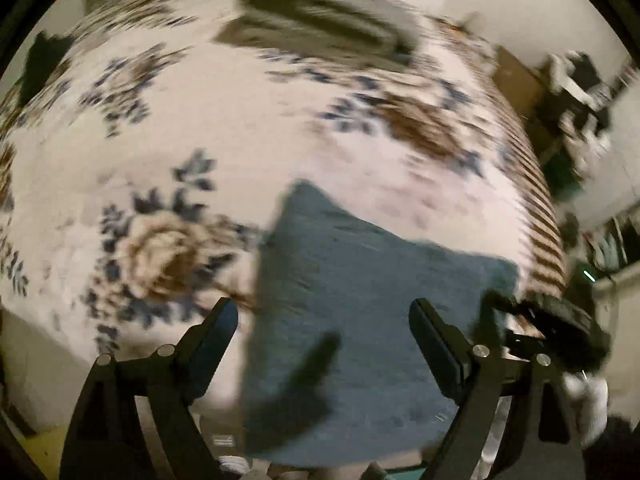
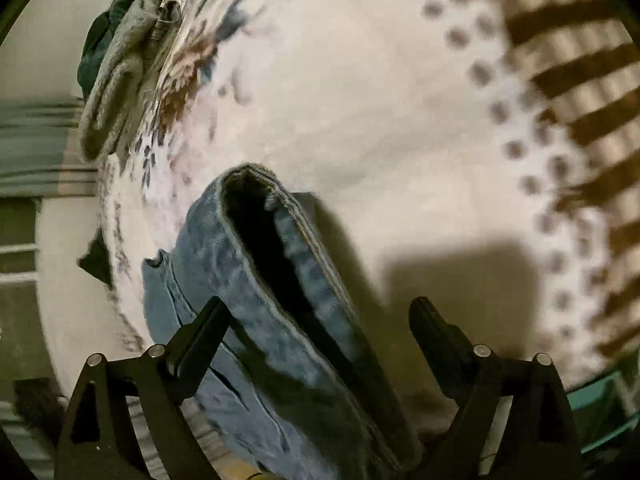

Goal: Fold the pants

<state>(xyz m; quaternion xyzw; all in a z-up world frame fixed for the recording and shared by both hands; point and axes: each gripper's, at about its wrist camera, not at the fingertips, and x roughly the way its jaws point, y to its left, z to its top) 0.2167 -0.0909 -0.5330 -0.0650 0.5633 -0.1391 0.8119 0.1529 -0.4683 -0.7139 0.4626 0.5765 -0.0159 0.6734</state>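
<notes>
Blue denim pants (image 1: 352, 340) lie folded on the floral white bedspread (image 1: 240, 152) just ahead of your left gripper (image 1: 324, 320), whose fingers are spread wide and empty. Your right gripper (image 2: 320, 320) is likewise spread, straddling an open leg hem. Farther off, grey folded clothes (image 1: 320, 28) sit near the bed's far edge.

Two matte black handheld grippers

The left gripper (image 1: 324, 320) and right gripper (image 2: 320, 320) look alike: angular black plastic jaws with flat inner faces, on triangular cut-out linkage arms, each side pinned by two round silver screws.
</notes>
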